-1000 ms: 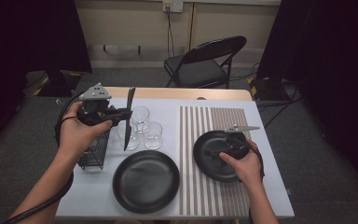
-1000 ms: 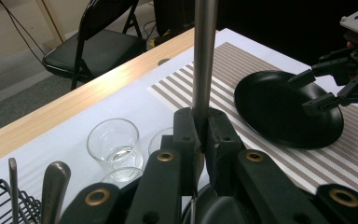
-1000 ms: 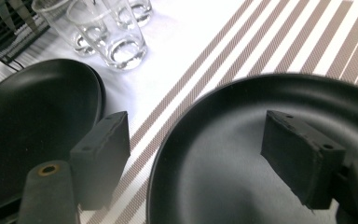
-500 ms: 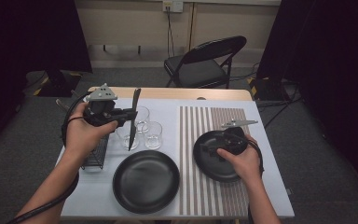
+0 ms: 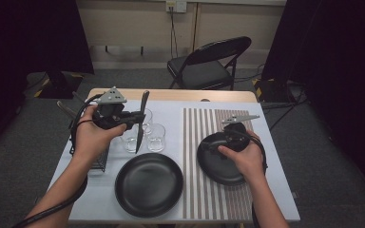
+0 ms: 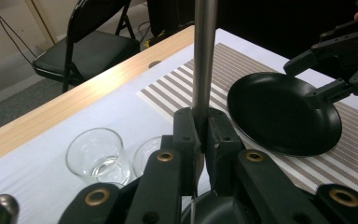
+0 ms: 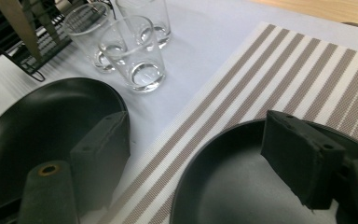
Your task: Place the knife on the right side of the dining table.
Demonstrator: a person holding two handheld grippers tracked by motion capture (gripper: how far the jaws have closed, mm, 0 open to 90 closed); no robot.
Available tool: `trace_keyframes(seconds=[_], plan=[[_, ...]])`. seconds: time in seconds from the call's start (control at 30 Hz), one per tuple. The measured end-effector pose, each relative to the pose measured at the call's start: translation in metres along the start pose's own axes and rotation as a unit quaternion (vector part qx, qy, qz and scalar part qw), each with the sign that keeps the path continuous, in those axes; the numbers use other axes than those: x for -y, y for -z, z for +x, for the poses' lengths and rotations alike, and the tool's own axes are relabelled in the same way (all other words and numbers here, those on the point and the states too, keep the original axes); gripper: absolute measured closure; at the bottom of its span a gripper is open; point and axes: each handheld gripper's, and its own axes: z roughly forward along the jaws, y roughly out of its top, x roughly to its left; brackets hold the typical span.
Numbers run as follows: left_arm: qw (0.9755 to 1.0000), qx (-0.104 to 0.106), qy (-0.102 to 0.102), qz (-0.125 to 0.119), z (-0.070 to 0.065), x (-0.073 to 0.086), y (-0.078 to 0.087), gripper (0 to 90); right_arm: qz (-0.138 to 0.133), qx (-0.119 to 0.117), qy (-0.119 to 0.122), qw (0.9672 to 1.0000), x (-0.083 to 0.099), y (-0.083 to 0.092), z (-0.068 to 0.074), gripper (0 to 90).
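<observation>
Knife [image 5: 141, 121] upright in L gripper [image 5: 134, 117], R gripper [image 5: 212, 144] open over plate [image 5: 221, 168]

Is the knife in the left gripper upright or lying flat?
Upright: the knife stands nearly vertical, clamped between the left gripper's shut jaws.

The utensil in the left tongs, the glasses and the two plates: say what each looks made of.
Utensil: apparently metal, smooth brushed grey handle with a soft sheen. Glasses: clear glass, see-through walls, thick bases, bright rim highlights. Plates: matte black with a faint sheen; ceramic or melamine, I cannot tell which.
</observation>
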Motion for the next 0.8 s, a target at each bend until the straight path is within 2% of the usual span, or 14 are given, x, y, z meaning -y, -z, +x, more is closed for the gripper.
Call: trace_keyframes(seconds=[0.47,0.8], plan=[[0.9999,0.009,-0.008,0.000,-0.010,-0.003,-0.013,83.6,-0.002,-0.005,0.017,0.9998,-0.023,-0.001,0.013,22.8],[0.9999,0.013,-0.010,-0.003,-0.015,-0.005,-0.018,83.6,-0.003,-0.012,0.018,0.9998,-0.035,0.002,0.021,23.1]])
